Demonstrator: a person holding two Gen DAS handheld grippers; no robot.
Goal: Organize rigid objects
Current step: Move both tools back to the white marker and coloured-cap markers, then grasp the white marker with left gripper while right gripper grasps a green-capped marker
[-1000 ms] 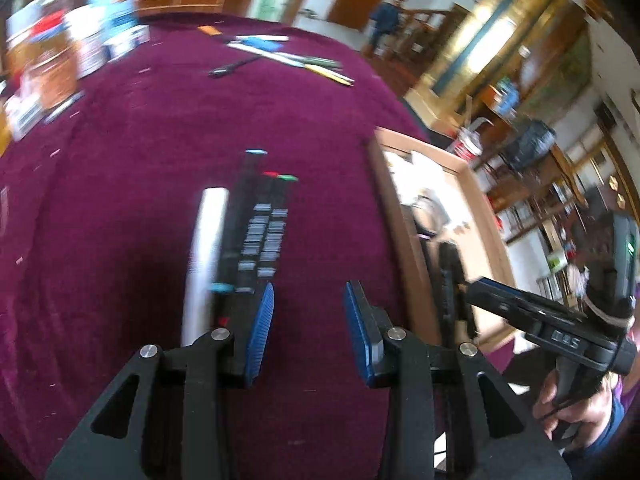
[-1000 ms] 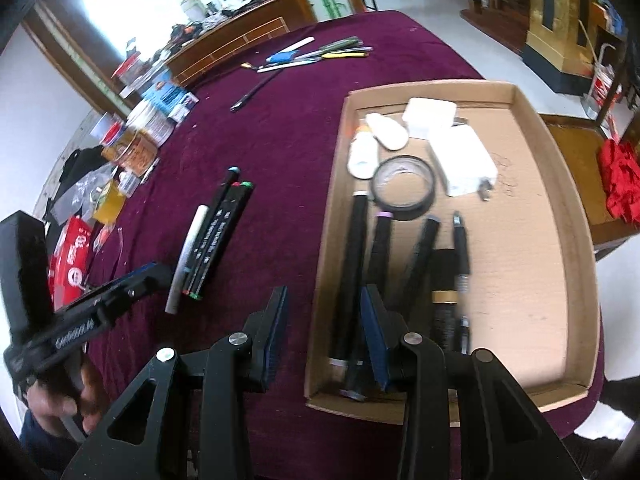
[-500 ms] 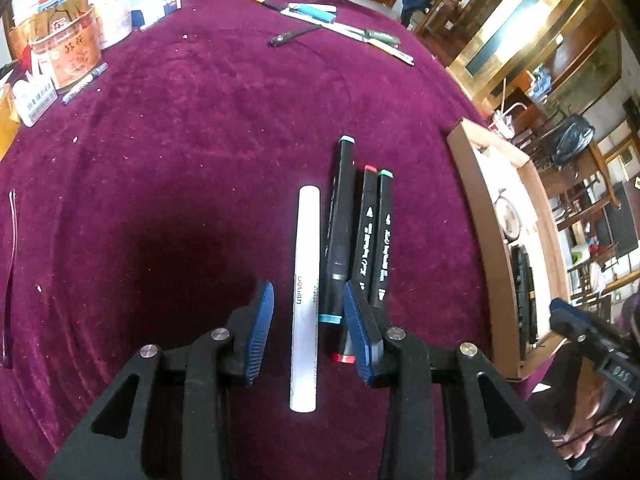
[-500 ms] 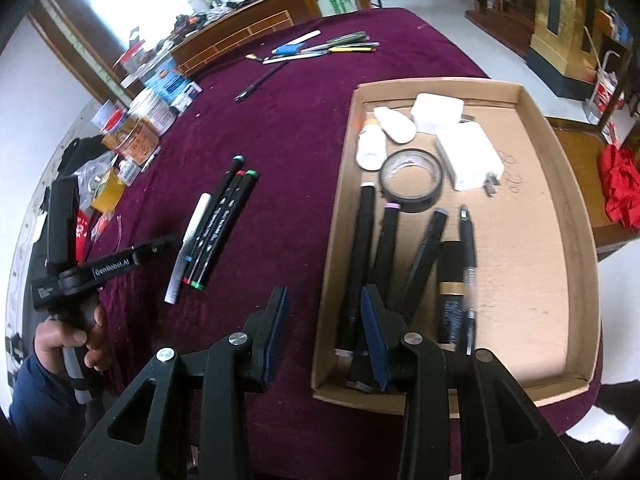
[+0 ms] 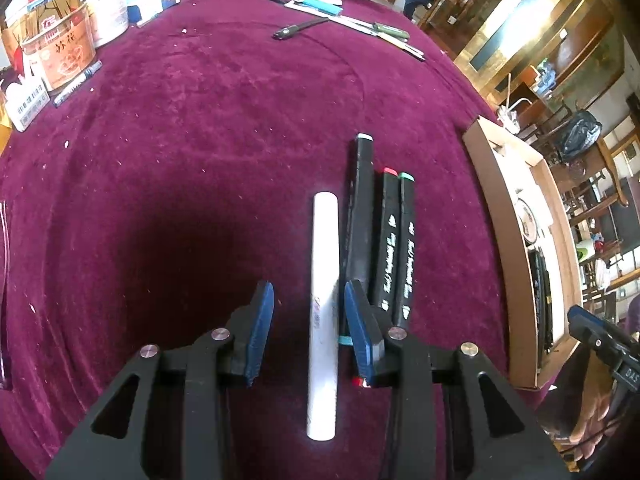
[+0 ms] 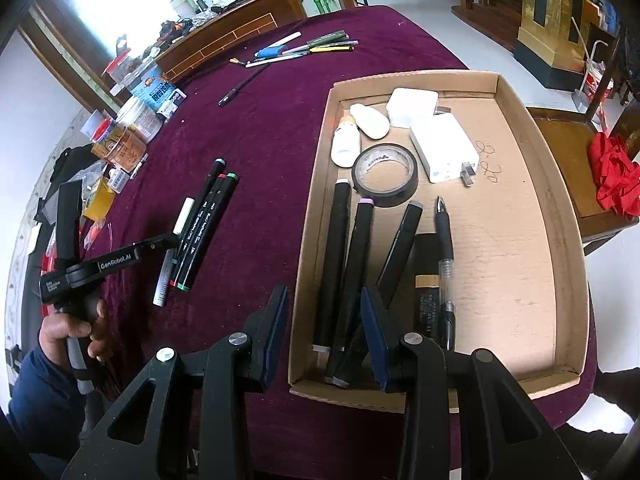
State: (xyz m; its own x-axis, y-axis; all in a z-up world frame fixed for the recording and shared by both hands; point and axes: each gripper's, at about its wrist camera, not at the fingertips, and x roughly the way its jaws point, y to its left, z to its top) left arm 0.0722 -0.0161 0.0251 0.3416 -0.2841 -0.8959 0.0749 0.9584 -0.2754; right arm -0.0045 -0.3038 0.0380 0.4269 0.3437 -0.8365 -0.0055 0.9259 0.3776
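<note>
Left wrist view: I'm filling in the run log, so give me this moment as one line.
left gripper: open, straddling white pen | right gripper: open, empty, over cardboard tray | three black markers: beside pen on cloth

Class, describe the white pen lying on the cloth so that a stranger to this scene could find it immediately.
Start at the cardboard tray on the maroon tablecloth; on the bare cloth beside it lies a row of four pens. The white pen is the outermost, farthest from the tray, between the open fingers of the left gripper. It is the only all-white one; its three neighbours are black markers with coloured caps.
</note>
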